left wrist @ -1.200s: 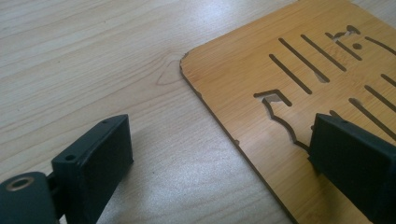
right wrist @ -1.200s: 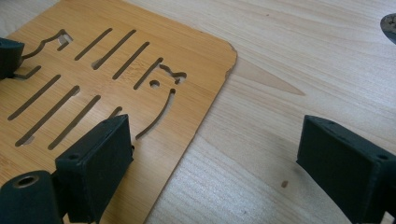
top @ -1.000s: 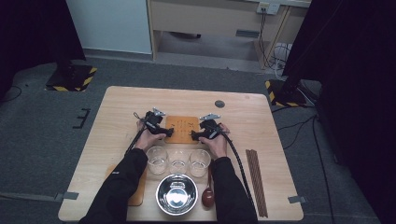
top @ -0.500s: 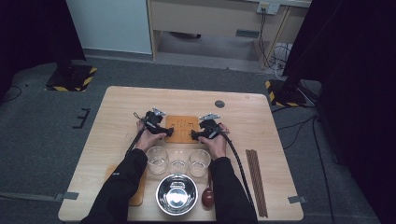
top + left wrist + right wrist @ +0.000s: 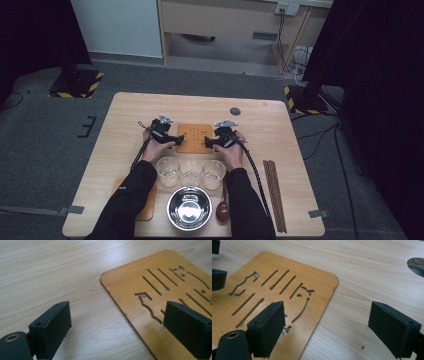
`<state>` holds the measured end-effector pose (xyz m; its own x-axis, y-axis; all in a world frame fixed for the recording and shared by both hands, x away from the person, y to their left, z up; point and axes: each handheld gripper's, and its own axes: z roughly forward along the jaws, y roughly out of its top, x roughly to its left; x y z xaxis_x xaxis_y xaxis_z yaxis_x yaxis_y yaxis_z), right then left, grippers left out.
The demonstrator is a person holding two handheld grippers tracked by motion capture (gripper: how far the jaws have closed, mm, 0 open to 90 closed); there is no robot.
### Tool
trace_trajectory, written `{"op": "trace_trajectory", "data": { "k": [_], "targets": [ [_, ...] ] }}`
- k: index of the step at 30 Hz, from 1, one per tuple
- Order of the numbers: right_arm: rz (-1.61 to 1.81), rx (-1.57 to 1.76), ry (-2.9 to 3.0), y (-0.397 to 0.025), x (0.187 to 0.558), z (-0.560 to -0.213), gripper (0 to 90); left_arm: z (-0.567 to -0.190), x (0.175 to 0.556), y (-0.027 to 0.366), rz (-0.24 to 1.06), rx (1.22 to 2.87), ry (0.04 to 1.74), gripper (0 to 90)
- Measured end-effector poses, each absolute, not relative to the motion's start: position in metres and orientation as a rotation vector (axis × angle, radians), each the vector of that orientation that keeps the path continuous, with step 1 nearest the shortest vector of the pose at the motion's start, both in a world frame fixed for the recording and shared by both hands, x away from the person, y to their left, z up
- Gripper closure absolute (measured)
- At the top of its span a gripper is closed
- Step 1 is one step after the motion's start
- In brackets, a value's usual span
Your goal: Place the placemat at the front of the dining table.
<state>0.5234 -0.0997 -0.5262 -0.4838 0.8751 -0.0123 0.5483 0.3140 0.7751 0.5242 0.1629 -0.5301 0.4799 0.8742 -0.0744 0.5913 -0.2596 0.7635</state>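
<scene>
Both tools, left [image 5: 176, 140] and right [image 5: 210, 141], straddle the mat's [image 5: 194, 131] edges, jaws apart.

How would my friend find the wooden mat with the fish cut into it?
Look at the middle of the table, just past the three glasses. The mat lies flat between the left gripper and right gripper. It alone has slots and a fish shape cut through it.

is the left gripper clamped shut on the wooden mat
No, the left gripper has its jaws wide apart, straddling the edge of the wooden mat.
</scene>
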Motion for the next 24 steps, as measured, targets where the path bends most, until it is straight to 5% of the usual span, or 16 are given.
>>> {"op": "trace_trajectory", "data": {
  "k": [24],
  "targets": [
    [1.093, 1.150, 2.050, -0.129, 0.490, -0.460, 18.6, -0.477, 0.470, 0.200, 0.540, 1.879, 1.136, 10.9]
  ]
}}
